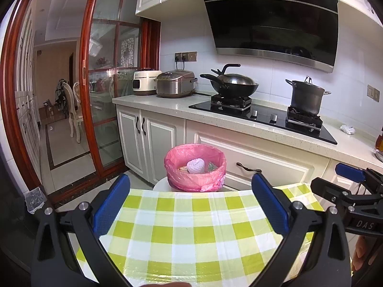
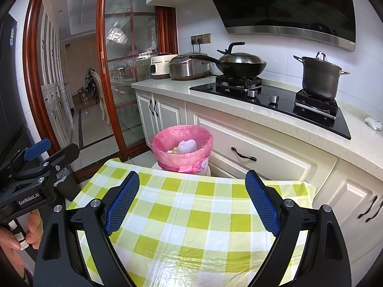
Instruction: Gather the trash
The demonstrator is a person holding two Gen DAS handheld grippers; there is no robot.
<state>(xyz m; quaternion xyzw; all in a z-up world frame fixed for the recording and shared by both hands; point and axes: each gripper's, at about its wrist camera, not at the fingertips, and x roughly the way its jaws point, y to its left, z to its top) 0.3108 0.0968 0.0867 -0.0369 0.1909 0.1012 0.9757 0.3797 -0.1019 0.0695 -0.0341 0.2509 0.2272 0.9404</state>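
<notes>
With both the left tongs [image 1: 190, 205] and the right tongs [image 2: 192, 203] spread apart and empty above the checked desk [image 2: 191, 215], the pink-lined bin [image 2: 182, 148] just beyond it already holds trash, while a crumpled scrap [image 2: 373, 123] remains beside the hob [image 2: 270, 102].

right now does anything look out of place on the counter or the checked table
One thing: a crumpled white paper scrap lies loose on the pale speckled stone counter, right of the black glass hob. It looks like uncollected trash. The green-and-white checked tablecloth looks bare.
</notes>
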